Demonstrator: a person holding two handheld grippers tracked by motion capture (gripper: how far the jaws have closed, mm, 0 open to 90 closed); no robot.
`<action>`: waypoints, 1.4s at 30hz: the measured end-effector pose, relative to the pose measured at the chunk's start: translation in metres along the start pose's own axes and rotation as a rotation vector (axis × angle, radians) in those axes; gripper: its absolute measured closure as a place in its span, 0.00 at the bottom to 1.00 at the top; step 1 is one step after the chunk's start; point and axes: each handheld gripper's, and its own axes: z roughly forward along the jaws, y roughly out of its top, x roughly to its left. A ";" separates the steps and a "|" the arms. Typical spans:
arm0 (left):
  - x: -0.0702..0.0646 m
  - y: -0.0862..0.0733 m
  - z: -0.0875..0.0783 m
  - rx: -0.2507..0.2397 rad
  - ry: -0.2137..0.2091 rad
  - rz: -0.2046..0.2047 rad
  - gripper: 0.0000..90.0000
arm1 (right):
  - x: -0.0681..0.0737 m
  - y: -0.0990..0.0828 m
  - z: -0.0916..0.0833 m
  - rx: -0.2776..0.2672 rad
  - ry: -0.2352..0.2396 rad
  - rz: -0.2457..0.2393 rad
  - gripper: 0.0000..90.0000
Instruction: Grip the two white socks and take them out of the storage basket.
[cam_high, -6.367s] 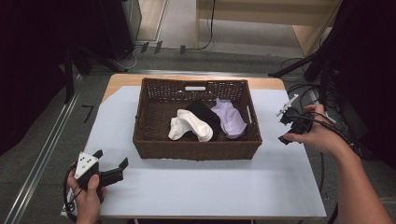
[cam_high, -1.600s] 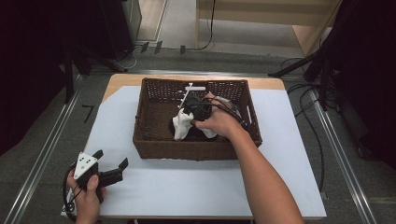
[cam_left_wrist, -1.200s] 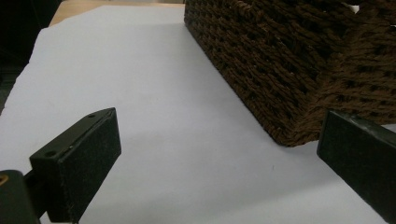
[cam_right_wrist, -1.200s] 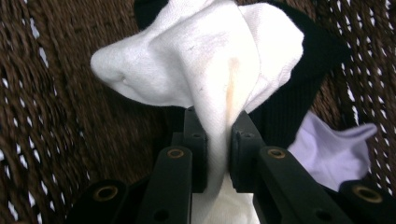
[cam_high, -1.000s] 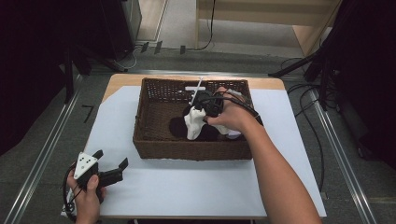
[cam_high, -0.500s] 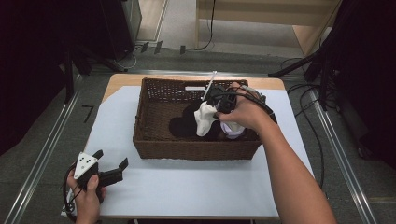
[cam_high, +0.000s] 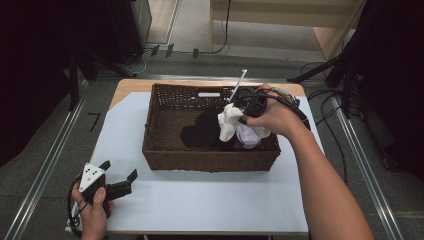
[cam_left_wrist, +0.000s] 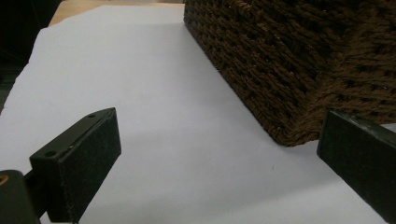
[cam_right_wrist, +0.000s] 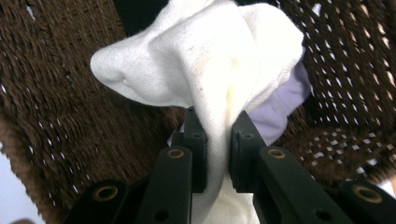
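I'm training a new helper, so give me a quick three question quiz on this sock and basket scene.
1. True or false: the right gripper is shut on the white sock.
2. What is the basket made of? A) wire B) brown wicker C) clear plastic
3. Fill in: the left gripper rests on the white sheet with its jaws ____.

Key: 1 true; the jaws pinch the sock above the basket. 2 B. 3 open; nothing lies between them.
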 end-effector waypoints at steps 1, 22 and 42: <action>0.000 0.000 0.000 0.000 0.000 0.000 0.00 | -0.003 -0.004 -0.003 0.000 -0.004 0.003 0.89; -0.001 0.000 0.000 0.002 0.003 0.002 0.00 | -0.024 -0.051 -0.034 -0.026 -0.039 0.081 0.89; -0.001 0.000 0.000 0.002 0.004 0.002 0.00 | -0.041 -0.095 -0.043 -0.023 -0.045 0.163 0.89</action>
